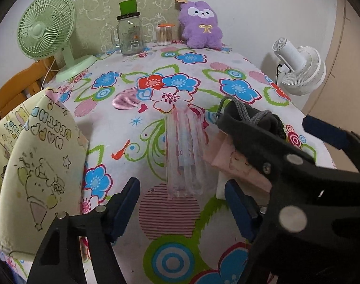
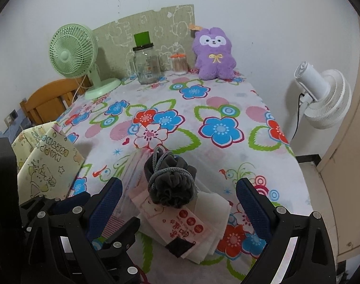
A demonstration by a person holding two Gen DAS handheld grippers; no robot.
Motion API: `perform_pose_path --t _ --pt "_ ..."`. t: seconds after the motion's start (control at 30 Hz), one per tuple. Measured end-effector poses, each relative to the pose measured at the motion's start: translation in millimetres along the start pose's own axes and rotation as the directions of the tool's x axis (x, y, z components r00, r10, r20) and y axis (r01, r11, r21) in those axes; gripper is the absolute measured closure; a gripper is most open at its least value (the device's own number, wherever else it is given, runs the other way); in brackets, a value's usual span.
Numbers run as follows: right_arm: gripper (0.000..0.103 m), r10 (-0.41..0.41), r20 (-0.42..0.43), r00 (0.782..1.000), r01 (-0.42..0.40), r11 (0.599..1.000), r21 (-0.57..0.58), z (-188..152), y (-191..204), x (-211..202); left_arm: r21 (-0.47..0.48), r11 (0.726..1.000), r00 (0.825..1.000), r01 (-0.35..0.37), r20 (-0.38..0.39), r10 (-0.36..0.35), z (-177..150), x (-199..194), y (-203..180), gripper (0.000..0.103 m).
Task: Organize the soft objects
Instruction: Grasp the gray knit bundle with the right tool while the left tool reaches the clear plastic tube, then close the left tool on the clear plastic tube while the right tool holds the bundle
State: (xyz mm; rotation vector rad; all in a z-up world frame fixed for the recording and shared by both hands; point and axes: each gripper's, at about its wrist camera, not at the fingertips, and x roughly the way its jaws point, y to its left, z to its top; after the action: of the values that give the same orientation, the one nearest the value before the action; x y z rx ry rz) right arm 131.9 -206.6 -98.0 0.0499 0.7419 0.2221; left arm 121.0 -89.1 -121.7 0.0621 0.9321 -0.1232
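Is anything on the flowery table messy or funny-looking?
Yes. The grey drawstring pouch sits scrunched on an untidy stack of white and pink cloths, with a crinkled clear plastic bag beside it.

Left gripper (image 1: pixel 182 209), right gripper (image 2: pixel 178 202): black angular frames, silver rivets, blue textured fingers (image 2: pixel 253 203).

Dark grey drawstring pouch (image 2: pixel 171 185) sitting on a stack of white cloths (image 2: pixel 203 227) near the tablecloth's (image 2: pixel 227 99) front edge, between wide-open right gripper (image 2: pixel 178 203) fingers.
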Motion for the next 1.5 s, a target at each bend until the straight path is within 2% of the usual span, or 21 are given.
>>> perform_pose_path --t 0.17,0.37,0.47,0.53,0.63,0.73,0.83,1.0,1.33,1.5 --pt "0.005 0.001 -0.012 1.000 -0.001 1.000 -0.002 2.5 2.6 12.8 -0.006 1.000 1.000 0.013 -0.006 -0.013 3.6 6.7 1.4 0.030" --pt "0.013 0.009 -0.033 0.999 -0.009 1.000 -0.014 3.8 6.6 26.9 0.026 0.999 0.999 0.037 -0.009 -0.036 3.1 8.6 -0.3 0.040" --pt "0.024 0.004 -0.054 0.999 -0.005 1.000 -0.022 3.2 8.4 34.2 0.039 0.998 0.999 0.047 -0.005 -0.047 2.4 8.0 -0.5 0.045" --pt "0.039 0.005 -0.069 0.998 -0.006 1.000 -0.015 2.5 7.8 37.6 0.039 0.998 0.999 0.050 -0.007 -0.049 2.8 8.5 0.2 0.046" --pt "0.048 0.007 -0.092 0.996 -0.008 1.000 -0.015 0.7 7.7 42.7 0.033 0.998 0.999 0.047 -0.008 -0.047 3.7 8.9 1.3 0.046" --pt "0.050 -0.003 -0.087 0.996 0.000 0.999 -0.035 -1.2 10.0 42.3 0.026 0.999 0.999 0.040 -0.011 -0.039 3.6 7.8 4.0 0.047" --pt "0.050 -0.005 -0.085 0.996 0.002 0.999 -0.037 -1.4 10.3 41.5 0.014 1.000 1.000 0.016 -0.020 -0.016 4.6 9.7 8.5 0.055" --pt "0.050 0.003 -0.086 0.996 -0.006 0.999 -0.031 -1.9 9.7 40.3 0.002 1.000 1.000 0.008 -0.019 -0.008 7.7 15.2 10.4 0.055" --pt "0.050 0.009 -0.094 0.995 -0.012 1.000 -0.028 -4.0 12.5 38.3 0.044 0.999 0.999 0.027 -0.018 -0.027 8.2 14.3 1.8 0.080" --pt "0.050 0.007 -0.095 0.995 -0.009 1.000 -0.029 -5.7 15.2 32.6 0.050 0.998 0.999 0.040 -0.031 -0.038 6.3 11.0 0.9 0.084"
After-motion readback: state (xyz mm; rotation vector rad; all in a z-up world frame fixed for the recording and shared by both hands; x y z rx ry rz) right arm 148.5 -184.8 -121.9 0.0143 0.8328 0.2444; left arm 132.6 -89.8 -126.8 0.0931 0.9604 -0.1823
